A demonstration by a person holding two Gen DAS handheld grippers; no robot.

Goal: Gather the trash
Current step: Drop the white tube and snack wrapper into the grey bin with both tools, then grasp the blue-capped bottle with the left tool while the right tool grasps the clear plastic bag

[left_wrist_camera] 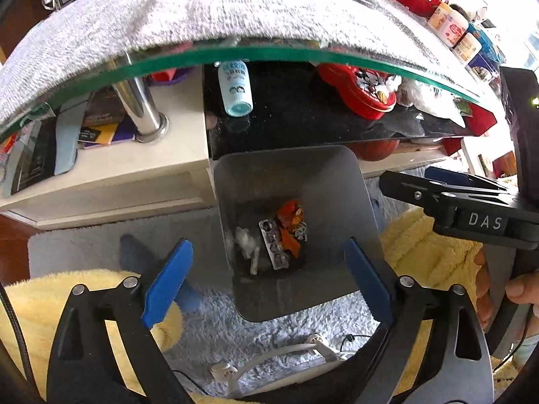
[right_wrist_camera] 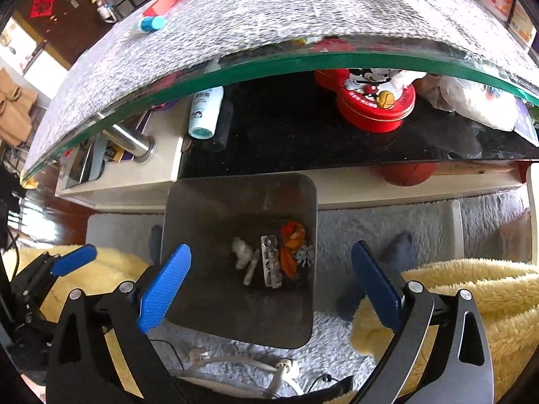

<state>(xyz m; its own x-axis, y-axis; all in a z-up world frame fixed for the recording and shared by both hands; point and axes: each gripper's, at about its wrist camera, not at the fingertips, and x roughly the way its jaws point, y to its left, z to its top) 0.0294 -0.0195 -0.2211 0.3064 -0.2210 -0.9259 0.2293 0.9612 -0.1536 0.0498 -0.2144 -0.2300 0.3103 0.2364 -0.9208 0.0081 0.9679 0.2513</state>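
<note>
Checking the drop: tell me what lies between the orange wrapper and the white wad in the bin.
A silver blister pack lies between them, clear in the right wrist view.

Both views bright w/ daylight, strongest from windows at far upper corners, blown out there. Heavy fisheye bend: glass table edge curves into an arc, corners go dark. Glare streaks on black shelf under the glass. Bin interior dim, shadowed. Centre sharp; edges soft, esp. the towel up top.
</note>
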